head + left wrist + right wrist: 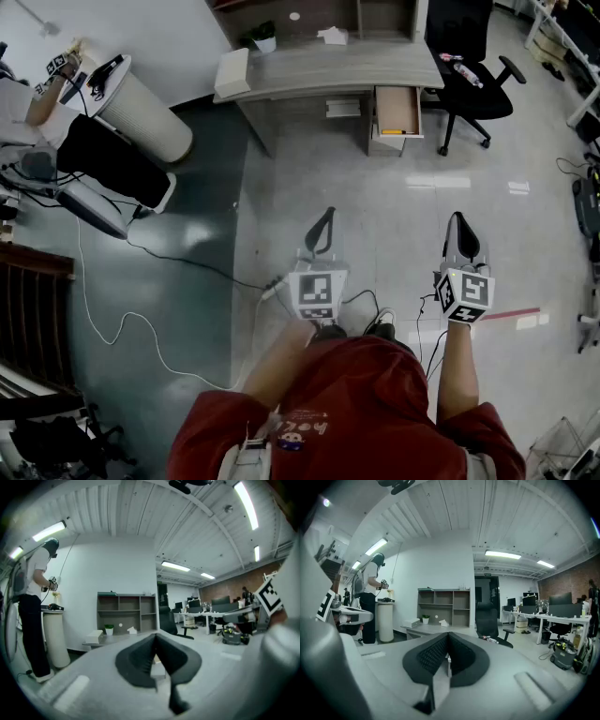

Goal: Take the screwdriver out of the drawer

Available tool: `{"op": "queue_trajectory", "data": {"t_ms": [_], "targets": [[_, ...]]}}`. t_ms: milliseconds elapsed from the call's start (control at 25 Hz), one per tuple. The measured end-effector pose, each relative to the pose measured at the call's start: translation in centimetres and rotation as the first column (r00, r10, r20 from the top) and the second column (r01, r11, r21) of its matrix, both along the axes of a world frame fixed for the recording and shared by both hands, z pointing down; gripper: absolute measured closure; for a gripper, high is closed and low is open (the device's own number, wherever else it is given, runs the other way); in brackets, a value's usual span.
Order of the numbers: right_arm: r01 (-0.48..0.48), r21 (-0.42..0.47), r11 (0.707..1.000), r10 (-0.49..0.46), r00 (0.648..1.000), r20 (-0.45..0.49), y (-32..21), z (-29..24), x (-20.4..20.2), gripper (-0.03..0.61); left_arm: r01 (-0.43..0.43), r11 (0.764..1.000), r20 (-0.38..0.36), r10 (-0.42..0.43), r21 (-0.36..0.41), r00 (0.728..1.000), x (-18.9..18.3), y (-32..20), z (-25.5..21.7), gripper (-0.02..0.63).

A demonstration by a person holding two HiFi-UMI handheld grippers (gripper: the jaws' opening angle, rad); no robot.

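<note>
Only in the head view is the open wooden drawer seen, under the grey desk and well ahead of both pairs of jaws. A thin yellow object, too small to be confirmed as the screwdriver, lies at the end nearest the jaws. Ceiling lights are shown by the gripper views alone. The ribbed black jaws of the left gripper and right gripper are pressed together, with nothing held.

Bright even light from ceiling tubes, glare patches on floor, fisheye-bent dark edges, blurred foreground.
</note>
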State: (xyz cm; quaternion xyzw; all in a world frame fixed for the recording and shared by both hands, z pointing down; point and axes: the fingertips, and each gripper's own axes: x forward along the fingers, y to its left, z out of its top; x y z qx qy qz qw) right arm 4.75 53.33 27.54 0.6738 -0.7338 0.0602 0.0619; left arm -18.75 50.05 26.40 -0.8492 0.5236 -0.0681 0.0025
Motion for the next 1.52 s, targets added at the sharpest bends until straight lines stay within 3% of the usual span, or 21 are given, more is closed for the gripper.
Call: {"op": "queue_trajectory", "data": {"t_ms": [120,840,1120,1520], "targets": [[0.017,-0.003,1.0,-0.017,1.0,0.0,-0.4,0.2,0.5,0.581,0.011,1.0,0.03,-0.01,-0.028,1.0,1.2,-0.2,0.7,0.612],[0.084,-0.02,0.996,-0.084,0.996,0.031,-0.2,2.7,9.0,0.581,0.022,0.995,0.04,-0.018,-0.096,0.999,11.2,1.2,3.0,0.612],[0.121,-0.063,0.991,-0.119,0.992,0.045,0.0,4.7,10.9,0.581,0.054,0.991,0.05,-0.048,-0.123,0.998,13.0,1.5,4.3,0.612],[0.137,-0.107,0.985,-0.136,0.991,0.017,-3.5,6.4,10.5,0.581,0.043,0.987,0.037,-0.038,-0.154,0.999,13.3,-1.7,6.4,0.612]]}}
